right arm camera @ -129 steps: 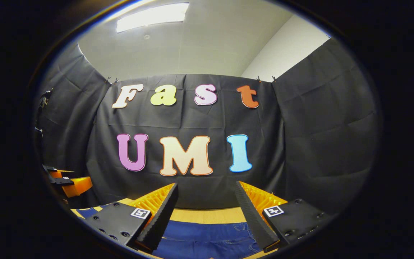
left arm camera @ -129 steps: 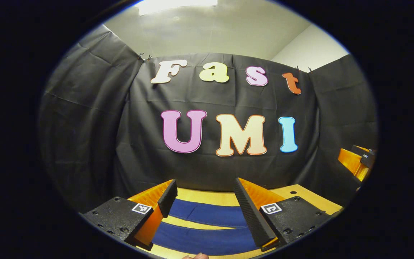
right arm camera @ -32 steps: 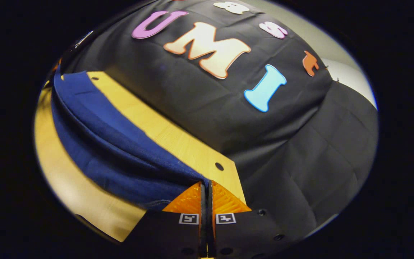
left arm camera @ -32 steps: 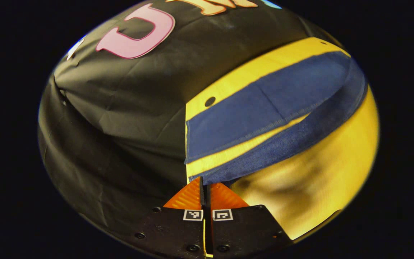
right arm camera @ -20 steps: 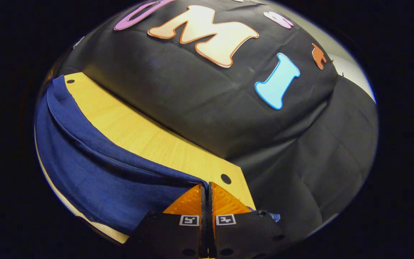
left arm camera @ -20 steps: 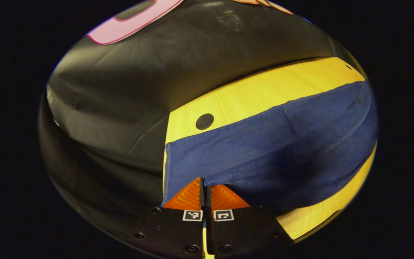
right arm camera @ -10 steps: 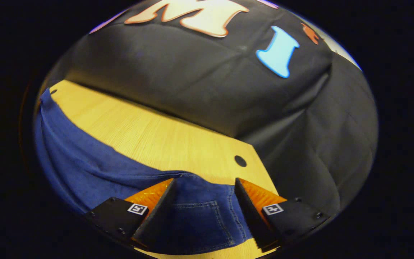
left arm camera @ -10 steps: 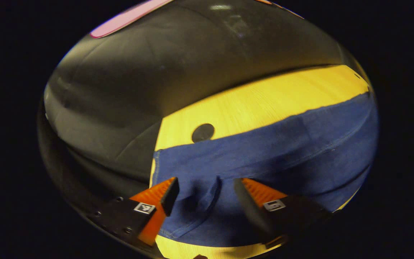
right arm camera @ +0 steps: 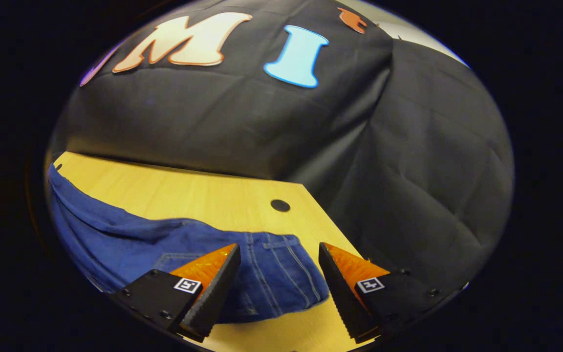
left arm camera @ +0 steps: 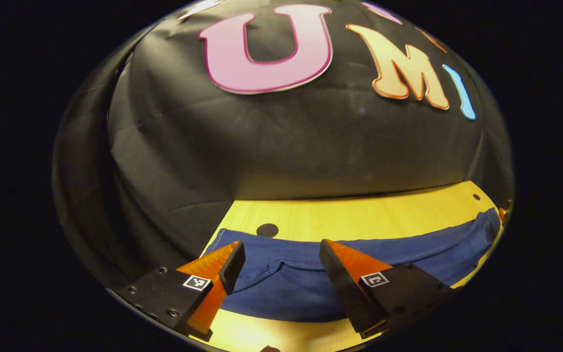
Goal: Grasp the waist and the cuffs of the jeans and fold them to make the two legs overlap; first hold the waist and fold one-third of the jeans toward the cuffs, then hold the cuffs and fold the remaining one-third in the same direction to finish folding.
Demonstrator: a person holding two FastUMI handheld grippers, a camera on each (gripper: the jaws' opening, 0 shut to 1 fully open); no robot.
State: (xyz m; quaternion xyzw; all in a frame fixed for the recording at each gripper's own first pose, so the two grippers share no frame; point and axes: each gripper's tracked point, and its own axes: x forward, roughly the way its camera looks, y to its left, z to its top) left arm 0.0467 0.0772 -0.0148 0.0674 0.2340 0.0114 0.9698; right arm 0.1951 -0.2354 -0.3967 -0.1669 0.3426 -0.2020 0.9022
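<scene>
— On the wooden desk (left arm camera: 359,215), what lay before the cameras?

— Blue jeans (left arm camera: 301,288), stretched along the desk near the black cloth wall (left arm camera: 286,142), one leg folded over the other.

— And the left gripper (left arm camera: 281,264)?

— Its jaws stood wide apart above the cuff end, holding nothing.

— What of the right gripper (right arm camera: 279,269)?

— Its jaws likewise gaped, with the waist end and a stitched pocket (right arm camera: 281,269) between them, the denim untouched. A dark round hole (right arm camera: 280,205) marked the desk just beyond.
</scene>
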